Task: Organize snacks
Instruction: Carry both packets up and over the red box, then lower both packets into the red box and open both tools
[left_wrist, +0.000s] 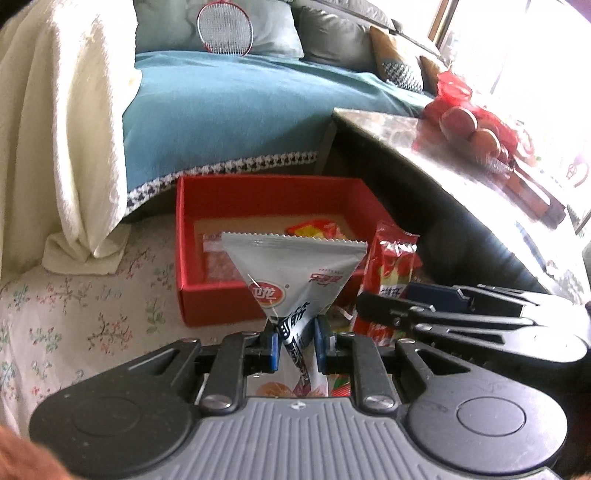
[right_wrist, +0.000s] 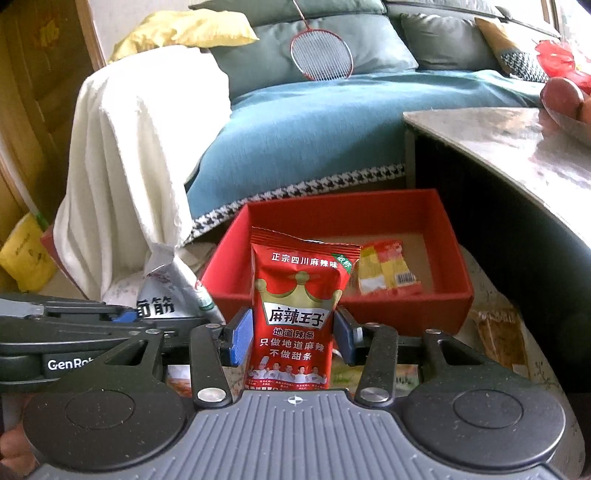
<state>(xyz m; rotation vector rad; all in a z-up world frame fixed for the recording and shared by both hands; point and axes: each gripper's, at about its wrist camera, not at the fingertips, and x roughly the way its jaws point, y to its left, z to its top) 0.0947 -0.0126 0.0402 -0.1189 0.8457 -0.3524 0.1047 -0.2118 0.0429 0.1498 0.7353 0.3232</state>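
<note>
Both grippers carry a snack at once, side by side, so two packets can go into the red box in one trip. The left gripper pinches a silver packet low at its narrow end, its wide crimped edge standing up in front of the box. The right gripper has its blue pads pressed against the sides of a red spicy-strip packet, held upright by its middle. The box sits open on the floral cloth, near the dark table, with a yellow-and-red packet already lying inside. More snacks lie loose beneath the grippers.
</note>
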